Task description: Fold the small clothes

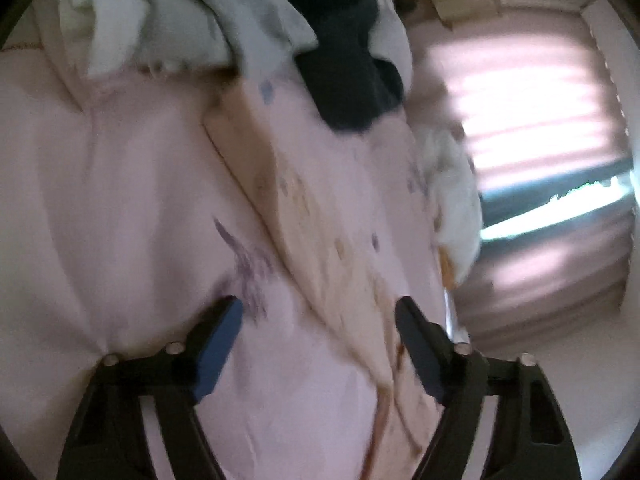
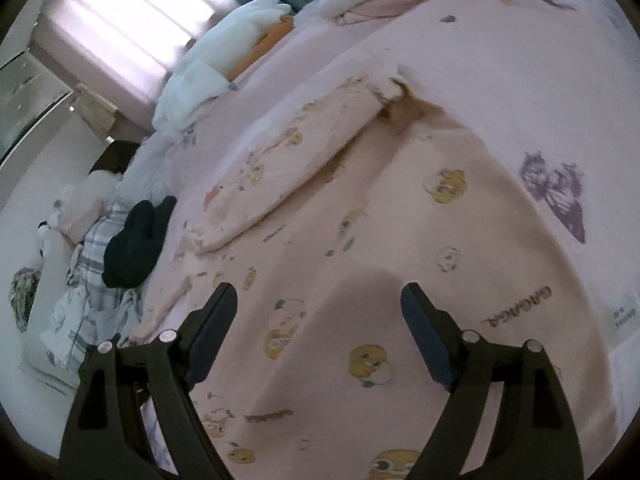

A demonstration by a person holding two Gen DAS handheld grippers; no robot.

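A small pale pink garment (image 2: 360, 240) printed with yellow cartoon figures lies spread on the pink bedspread (image 2: 520, 80). One sleeve (image 2: 288, 168) is folded across its body. My right gripper (image 2: 319, 290) hovers just over the garment's middle, open, with nothing between its fingers. In the blurred left wrist view the same garment (image 1: 304, 208) shows as a peach strip running diagonally. My left gripper (image 1: 318, 304) is open above its edge and the bedspread (image 1: 120, 200). No cloth is pinched in either gripper.
A dark garment (image 2: 132, 240) lies on a pile of plaid and light clothes (image 2: 92, 280) at the left, also seen as the dark garment (image 1: 344, 60) on grey-white clothes (image 1: 200, 8). White soft items (image 2: 208, 72) sit at the bed's far edge.
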